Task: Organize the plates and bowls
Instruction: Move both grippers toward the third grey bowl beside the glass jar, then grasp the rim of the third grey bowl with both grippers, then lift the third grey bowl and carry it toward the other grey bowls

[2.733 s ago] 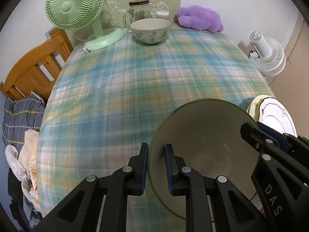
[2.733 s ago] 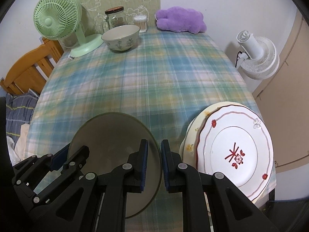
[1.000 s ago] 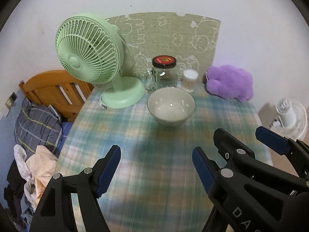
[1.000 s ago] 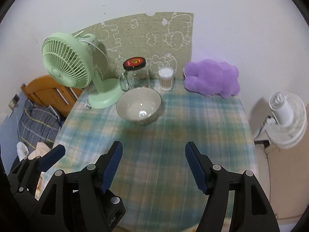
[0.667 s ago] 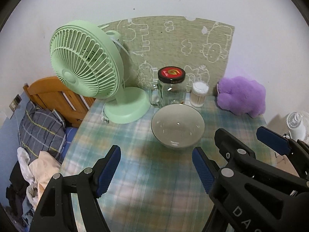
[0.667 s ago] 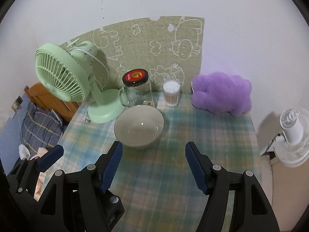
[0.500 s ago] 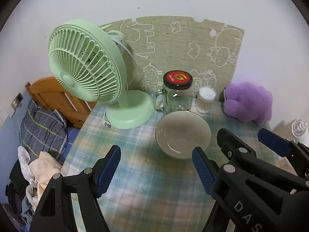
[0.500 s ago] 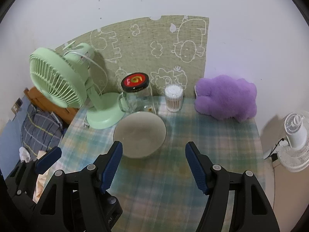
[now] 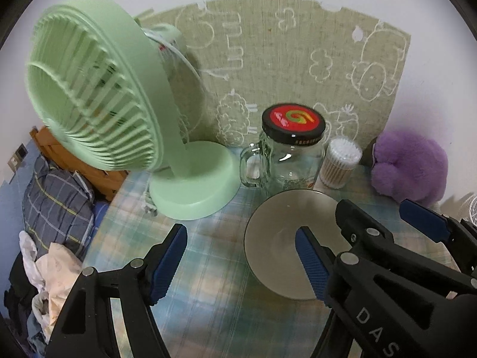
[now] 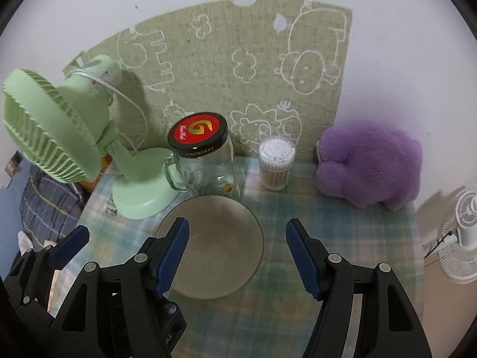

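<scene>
A beige bowl stands on the plaid tablecloth near the back wall, in front of a glass jar. My left gripper is open and empty, its right finger over the bowl's inside, its left finger over the cloth left of the bowl. My right gripper is open and empty, its left finger over the bowl's left part, its right finger just past the bowl's right rim. The right gripper's body shows at the right of the left wrist view. No plates are in view.
A green desk fan stands left of the bowl. A glass jar with a red lid, a cotton-swab tub and a purple plush line the back wall. A wooden chair and clothes lie beyond the table's left edge.
Both grippers, earlier shut on a bowl near the front plates, are open and empty. They have moved forward and closer to the back bowl, which now lies between the fingers.
</scene>
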The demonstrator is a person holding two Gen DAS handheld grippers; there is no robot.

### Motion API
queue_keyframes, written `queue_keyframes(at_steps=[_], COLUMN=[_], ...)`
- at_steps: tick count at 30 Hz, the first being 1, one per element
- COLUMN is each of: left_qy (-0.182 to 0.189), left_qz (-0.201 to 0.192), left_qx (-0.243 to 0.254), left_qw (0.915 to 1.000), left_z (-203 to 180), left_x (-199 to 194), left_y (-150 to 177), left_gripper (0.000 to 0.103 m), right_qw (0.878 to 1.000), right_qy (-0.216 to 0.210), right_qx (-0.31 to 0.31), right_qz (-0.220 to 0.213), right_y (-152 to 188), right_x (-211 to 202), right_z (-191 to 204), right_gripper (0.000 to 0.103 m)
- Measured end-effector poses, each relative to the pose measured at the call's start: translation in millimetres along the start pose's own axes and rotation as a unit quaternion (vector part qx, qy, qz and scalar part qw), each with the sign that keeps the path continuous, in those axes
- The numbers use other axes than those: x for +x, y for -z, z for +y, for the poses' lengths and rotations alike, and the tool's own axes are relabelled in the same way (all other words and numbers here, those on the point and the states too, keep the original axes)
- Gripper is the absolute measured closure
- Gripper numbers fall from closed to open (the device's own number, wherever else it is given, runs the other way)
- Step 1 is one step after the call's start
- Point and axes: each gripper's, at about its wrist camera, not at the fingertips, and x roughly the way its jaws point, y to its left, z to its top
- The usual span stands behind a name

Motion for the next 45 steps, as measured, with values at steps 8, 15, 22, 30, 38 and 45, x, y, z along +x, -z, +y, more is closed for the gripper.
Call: queue_keyframes(at_steps=[8,15,22,30,38,45], left_qy=[0.010,0.027,0.024,0.014,0.012,0.013], left_qz=[0.022,0.039,0.046,0.055,0.057,0.056], left_qx=[0.005,0.010,0.019,0.020,0.024,0.021], left_qw=[0.9997,0.9988,0.9985,0.9982,0.9980,0.9981], left_z=[-2,-7,-14,-14,-17,-16], left_x=[37,60,72,75,64,46], left_y=[4,10,15,14,17,22], left_gripper=[0.039,0.061,0.075,0.078,0.079,0.079], right_qw=[1.000,0.999,0.999,0.998,0.998,0.998], right_qy=[0.003,0.012,0.024,0.041,0.040,0.041], right_qx=[0.008,0.009,0.002,-0.005,-0.004,-0.007], right_qz=[0.020,0.036,0.049,0.040,0.047,0.045], right_y=[0,6,12,10,13,18], right_x=[43,67,84,84,76,58], right_z=[-4,-9,-16,-18,-20,-17], right_gripper=[0.032,0.047,0.075,0.086,0.086,0.086])
